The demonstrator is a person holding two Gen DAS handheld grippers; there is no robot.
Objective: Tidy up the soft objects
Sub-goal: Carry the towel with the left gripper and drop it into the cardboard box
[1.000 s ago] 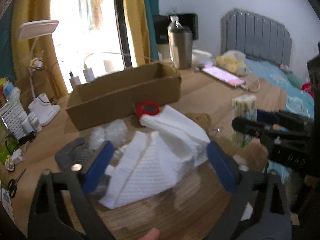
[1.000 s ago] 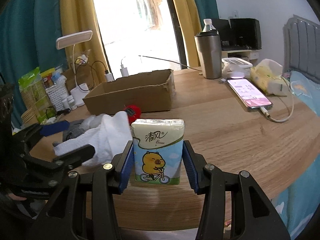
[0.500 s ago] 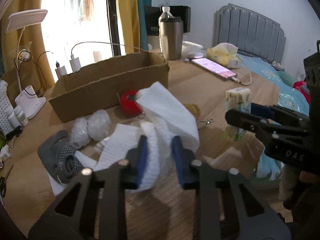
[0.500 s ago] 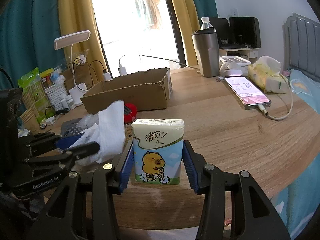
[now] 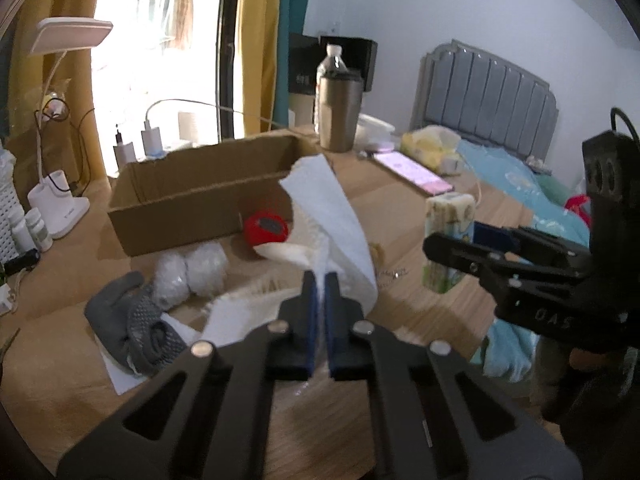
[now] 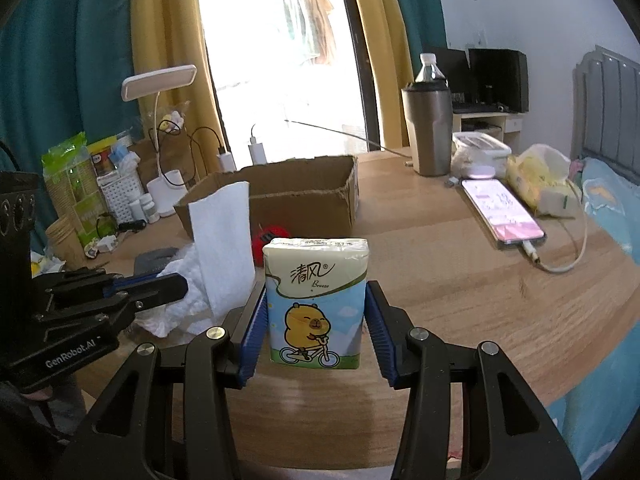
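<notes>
Daylight from the window behind falls on a wooden counter (image 6: 440, 264) carrying an open cardboard box (image 5: 200, 196). Left tongs (image 5: 320, 280) are pressed together, pinching a white paper towel (image 5: 340, 220); one end stands upright, the rest trails on the counter in front of the box. Right tongs (image 6: 316, 312) grip a tissue pack (image 6: 316, 300) by both sides, upright, its base on the counter just right of the towel. Grey glove (image 5: 128, 328), two white mesh balls (image 5: 192, 272) and red object (image 5: 266, 232) lie near the box.
</notes>
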